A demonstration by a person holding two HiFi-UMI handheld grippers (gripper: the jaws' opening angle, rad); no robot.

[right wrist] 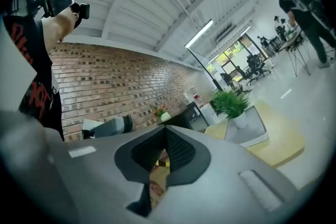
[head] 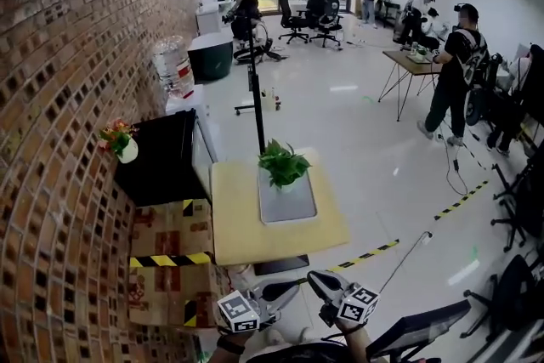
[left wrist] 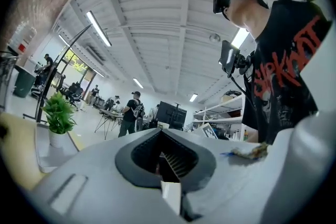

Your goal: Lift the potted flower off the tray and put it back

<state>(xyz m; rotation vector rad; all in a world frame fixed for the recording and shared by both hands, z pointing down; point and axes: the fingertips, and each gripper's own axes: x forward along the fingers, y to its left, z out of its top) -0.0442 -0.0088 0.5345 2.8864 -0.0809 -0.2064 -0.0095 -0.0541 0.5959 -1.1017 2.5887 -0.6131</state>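
pre-grasp, I'd say | green-leaved flower in white pot (head: 283, 166) on grey square tray (head: 289, 207) | left gripper (head: 287, 291), right gripper (head: 316, 279) clenched empty, well short of tray | next: unclench, reach in

A pale wooden table (head: 246, 238) bears a grey tray (head: 291, 207), set toward its far edge.

The left claw (head: 289, 291) and right claw (head: 318, 280) sit close together, both seemingly shut.

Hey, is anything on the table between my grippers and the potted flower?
Nothing visible: only bare table and tray lie between the left gripper, the right gripper and the potted flower.
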